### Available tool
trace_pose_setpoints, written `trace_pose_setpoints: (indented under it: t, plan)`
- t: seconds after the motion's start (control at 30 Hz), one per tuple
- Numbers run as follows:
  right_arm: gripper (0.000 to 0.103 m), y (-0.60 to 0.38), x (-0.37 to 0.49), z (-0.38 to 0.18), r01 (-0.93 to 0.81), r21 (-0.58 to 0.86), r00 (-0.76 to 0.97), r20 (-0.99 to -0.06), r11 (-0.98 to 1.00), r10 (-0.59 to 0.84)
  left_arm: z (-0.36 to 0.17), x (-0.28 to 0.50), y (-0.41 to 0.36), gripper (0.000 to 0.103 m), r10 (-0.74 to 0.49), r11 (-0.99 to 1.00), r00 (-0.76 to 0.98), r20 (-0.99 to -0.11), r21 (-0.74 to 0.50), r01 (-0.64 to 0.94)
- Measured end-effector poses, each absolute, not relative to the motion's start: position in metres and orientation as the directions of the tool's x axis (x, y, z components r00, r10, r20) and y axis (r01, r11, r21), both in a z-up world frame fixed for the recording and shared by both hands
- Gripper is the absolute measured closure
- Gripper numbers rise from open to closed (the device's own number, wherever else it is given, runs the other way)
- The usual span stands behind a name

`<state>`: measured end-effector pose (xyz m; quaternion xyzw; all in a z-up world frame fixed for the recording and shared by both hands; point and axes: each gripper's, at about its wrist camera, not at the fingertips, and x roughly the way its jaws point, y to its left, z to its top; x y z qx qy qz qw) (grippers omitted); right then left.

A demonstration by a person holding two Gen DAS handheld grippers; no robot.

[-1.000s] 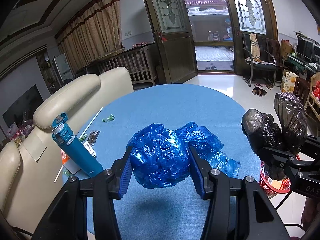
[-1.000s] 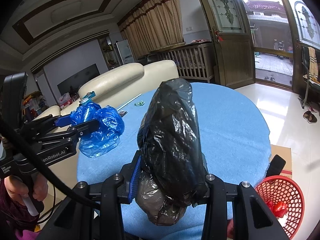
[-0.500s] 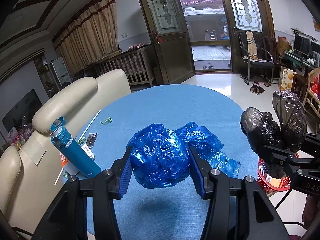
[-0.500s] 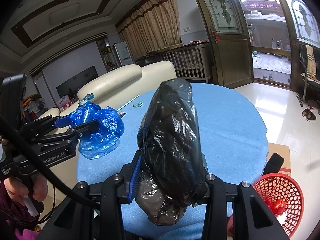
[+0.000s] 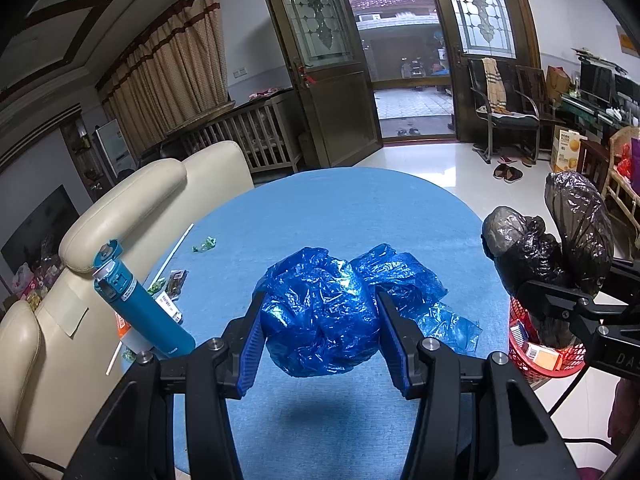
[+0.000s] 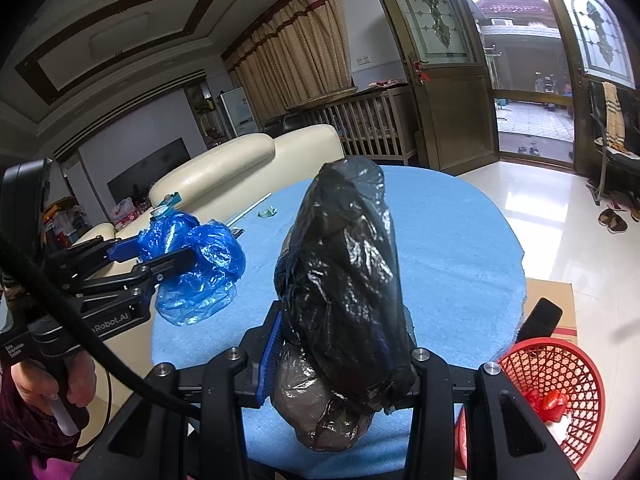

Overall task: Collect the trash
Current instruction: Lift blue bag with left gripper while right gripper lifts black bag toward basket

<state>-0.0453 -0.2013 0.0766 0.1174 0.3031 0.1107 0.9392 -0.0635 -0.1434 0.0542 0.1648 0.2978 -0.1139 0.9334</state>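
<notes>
Blue cloth covers the round table (image 5: pixel 340 216), with a red basket (image 6: pixel 560 384) on the floor at its right edge. Above the table, the left gripper (image 5: pixel 320 320) clamps a crumpled blue bag (image 5: pixel 320 312). The right gripper (image 6: pixel 340 360) squeezes a black bag (image 6: pixel 348 280) near the basket.

Right gripper (image 6: pixel 340 344): clamped on a crumpled black plastic bag (image 6: pixel 348 280), held above the blue round table (image 6: pixel 452 248). Left gripper (image 6: pixel 160 258): clamped on a blue plastic bag (image 6: pixel 200 268). Red mesh basket (image 6: pixel 560 384): beside the table edge, lower right.
</notes>
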Motion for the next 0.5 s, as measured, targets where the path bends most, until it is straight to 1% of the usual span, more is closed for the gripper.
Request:
trace_pose_setpoints:
  t: [0.5]
  plan:
    - [0.059,-0.2079,-0.0490,0.0745,-0.114,0.297,0.792,-0.550,0.948,0.267,0.0521,-0.0590,-0.1472,0.049,-0.134,0.907,0.788,-0.601,0.247,0.342]
